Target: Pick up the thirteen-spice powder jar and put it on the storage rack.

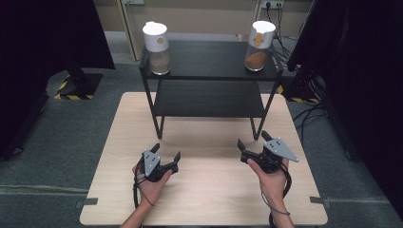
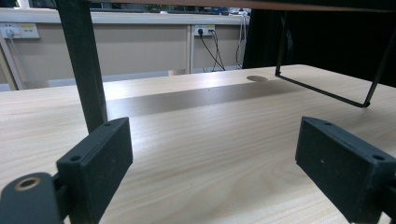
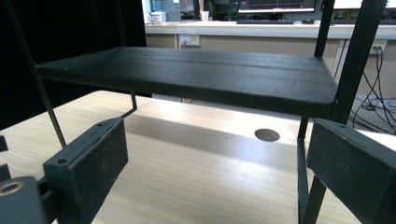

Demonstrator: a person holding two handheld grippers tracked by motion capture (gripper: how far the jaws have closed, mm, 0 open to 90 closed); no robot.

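Both hands rest low on the table (image 1: 204,199) in front of the black shelf (image 1: 209,71): left gripper (image 1: 167,159) and right gripper (image 1: 252,140) gape wide, holding nothing. Farther back, two white-lidded jars (image 1: 157,42) stand on the shelf's top corners; their orange labels are unreadable

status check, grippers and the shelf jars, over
Left gripper open, empty. Right gripper open, empty. Two jars atop black shelf, untouched. Nothing between.

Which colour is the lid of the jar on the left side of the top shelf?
White, with a small orange mark. The left jar's lid shows best in the high view.
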